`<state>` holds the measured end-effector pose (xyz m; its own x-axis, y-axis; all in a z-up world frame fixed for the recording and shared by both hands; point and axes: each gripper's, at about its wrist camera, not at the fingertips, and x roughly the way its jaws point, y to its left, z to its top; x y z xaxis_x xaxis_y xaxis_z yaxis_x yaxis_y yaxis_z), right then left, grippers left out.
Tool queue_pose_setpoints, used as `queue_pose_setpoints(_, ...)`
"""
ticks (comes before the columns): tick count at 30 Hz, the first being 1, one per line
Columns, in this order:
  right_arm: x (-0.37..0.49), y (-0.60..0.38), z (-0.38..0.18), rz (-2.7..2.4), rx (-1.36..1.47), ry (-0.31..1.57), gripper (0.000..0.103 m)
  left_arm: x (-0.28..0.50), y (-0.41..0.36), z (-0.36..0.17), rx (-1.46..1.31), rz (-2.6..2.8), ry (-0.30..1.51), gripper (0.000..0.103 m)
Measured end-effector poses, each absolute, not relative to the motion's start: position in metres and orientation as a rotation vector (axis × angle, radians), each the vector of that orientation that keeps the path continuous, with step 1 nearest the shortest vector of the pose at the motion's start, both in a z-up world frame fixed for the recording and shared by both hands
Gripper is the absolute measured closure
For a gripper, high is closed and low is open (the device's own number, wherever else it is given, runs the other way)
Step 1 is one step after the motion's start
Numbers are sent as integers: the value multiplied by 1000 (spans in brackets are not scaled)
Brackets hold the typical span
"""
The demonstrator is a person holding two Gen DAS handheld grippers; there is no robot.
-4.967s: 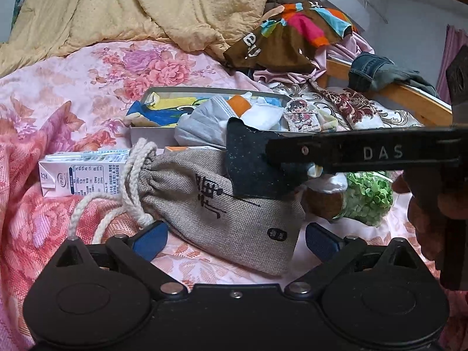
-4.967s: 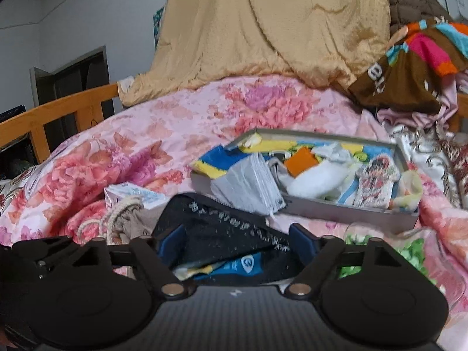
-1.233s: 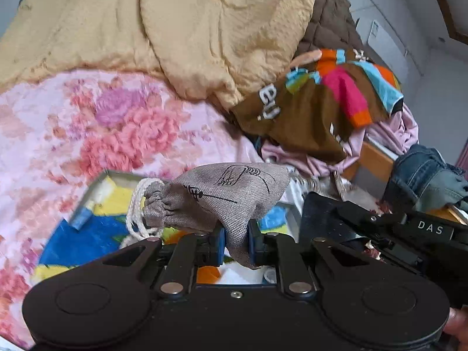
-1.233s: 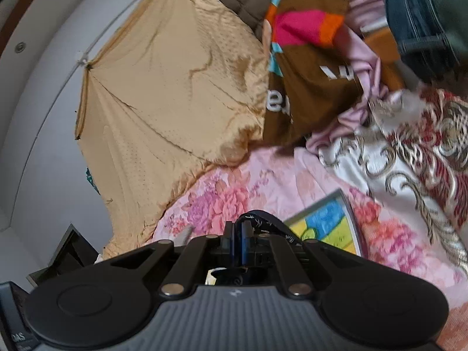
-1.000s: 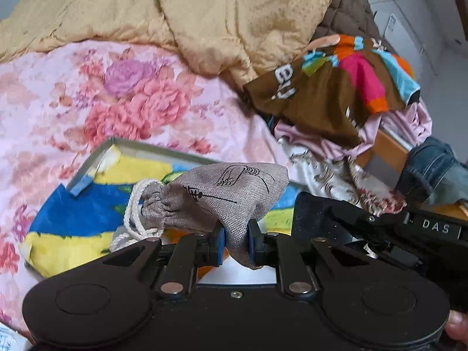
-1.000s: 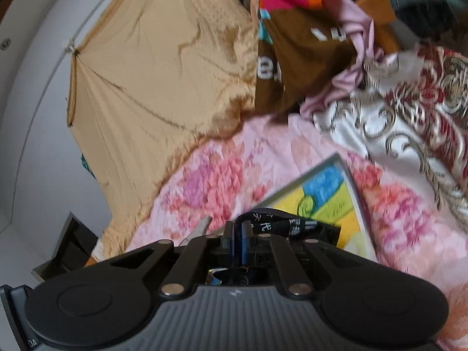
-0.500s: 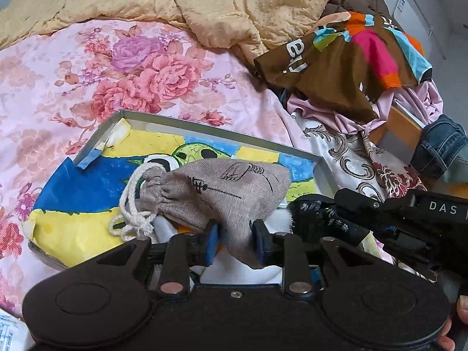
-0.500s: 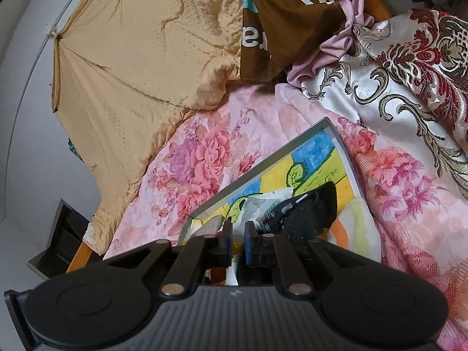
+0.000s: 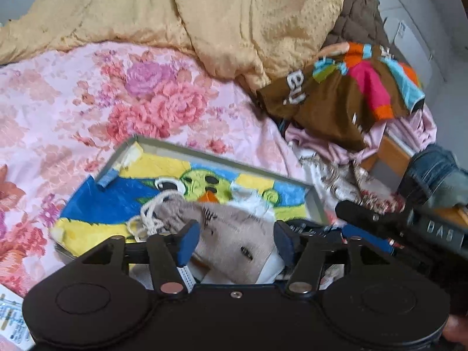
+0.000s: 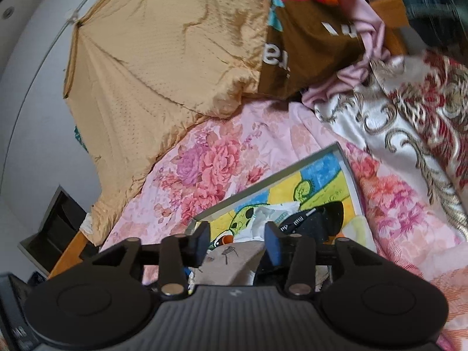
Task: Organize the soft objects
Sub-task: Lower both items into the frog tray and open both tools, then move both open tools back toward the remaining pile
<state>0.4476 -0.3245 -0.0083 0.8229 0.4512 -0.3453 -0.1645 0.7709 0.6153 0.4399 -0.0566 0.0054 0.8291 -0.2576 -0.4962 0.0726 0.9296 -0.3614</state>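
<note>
Far left in left wrist view: corner of a printed carton point(image 9: 10, 318) on the pink floral bedsheet point(image 9: 73, 87), yellow quilt point(image 9: 204, 14) bunched behind

Grey shallow box point(image 9: 117, 158) on the bed, lined with a blue/yellow cartoon towel point(image 9: 117, 199)

Left gripper point(image 9: 235, 241) fingers spread apart, gripping nothing; grey drawstring pouch point(image 9: 231, 239) lying in the box between the blue pads, contact with either pad unclear from blur. White cord point(image 9: 149, 219) bunched at pouch's left end, resting on the towel

White cloth point(image 9: 251, 201) tucked behind pouch, inside the box

Just right of pouch: black fabric item point(image 10: 316, 223) with white lettering, in the box near its right wall

Right gripper point(image 10: 237, 244) fingers also open and empty, hovering over the box; pouch visible below between them. From left wrist view, right gripper body sits at right edge, just beside the box's right rim

Further right: brown multicolour garment point(image 9: 345, 99), pink cloth point(image 9: 409, 128), brocade fabric point(image 10: 409, 111), jeans point(image 9: 435, 175) on wooden bed rail point(image 9: 392, 152)
</note>
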Motion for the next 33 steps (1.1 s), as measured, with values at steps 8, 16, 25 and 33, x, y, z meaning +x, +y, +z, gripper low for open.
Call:
queue_pose_setpoints(8,401,-317,33,350,450,388,28,398,-47,42,-348,-152,481,24)
queue_pose_setpoints(16,346,-307,65,345,331,292,11,345,-33,68,-335,-126,420,10)
queue_pose_setpoints(25,288,-291,71,337,198,269,0,278,-20,75,-287,-96,372,1)
queue_pose_setpoints(33,244,-285,57,326,163,231,0,231,-11,60,-228,-90,380,1)
